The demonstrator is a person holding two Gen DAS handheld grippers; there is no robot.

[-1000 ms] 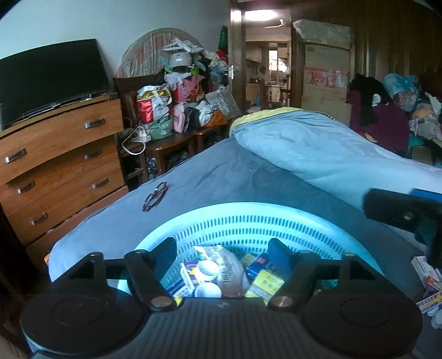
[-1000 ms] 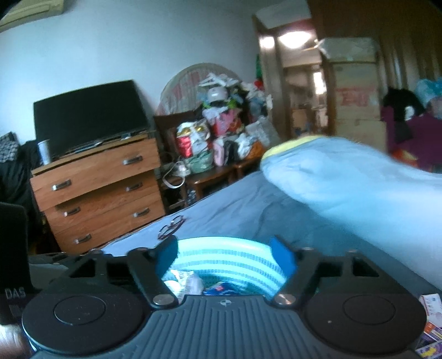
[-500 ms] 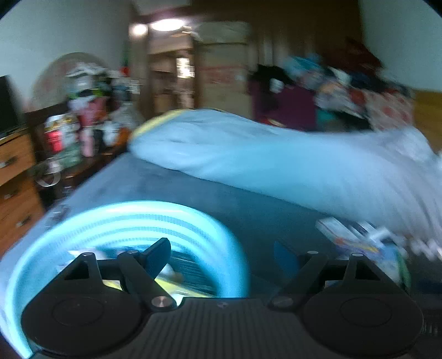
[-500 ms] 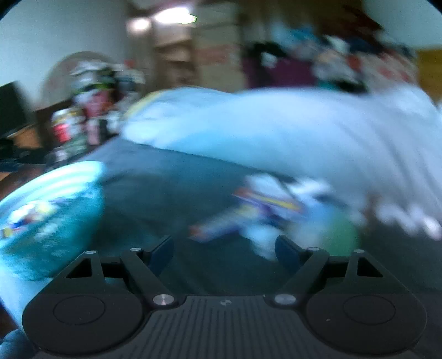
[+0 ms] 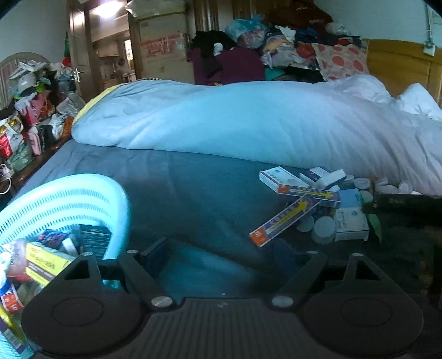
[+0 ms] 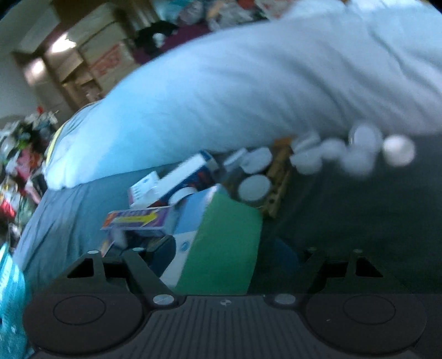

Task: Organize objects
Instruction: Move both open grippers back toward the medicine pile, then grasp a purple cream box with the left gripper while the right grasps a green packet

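Bedding is strewn with boxes (image 5: 297, 204) and caps (image 6: 397, 150) at right; the basket (image 5: 63, 198) at left is partly filled; left tongs (image 5: 221, 256) are spread, empty; right tongs (image 6: 229, 256), closing, straddle a green box (image 6: 221, 243), unpinched; much is left.

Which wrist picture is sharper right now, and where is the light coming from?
Left wrist view: sharp, medicine boxes legible in outline, ceiling lamp glaring beyond the doorway, bed sheet dim. Right wrist view: motion-smeared, white caps and green box soft-edged.
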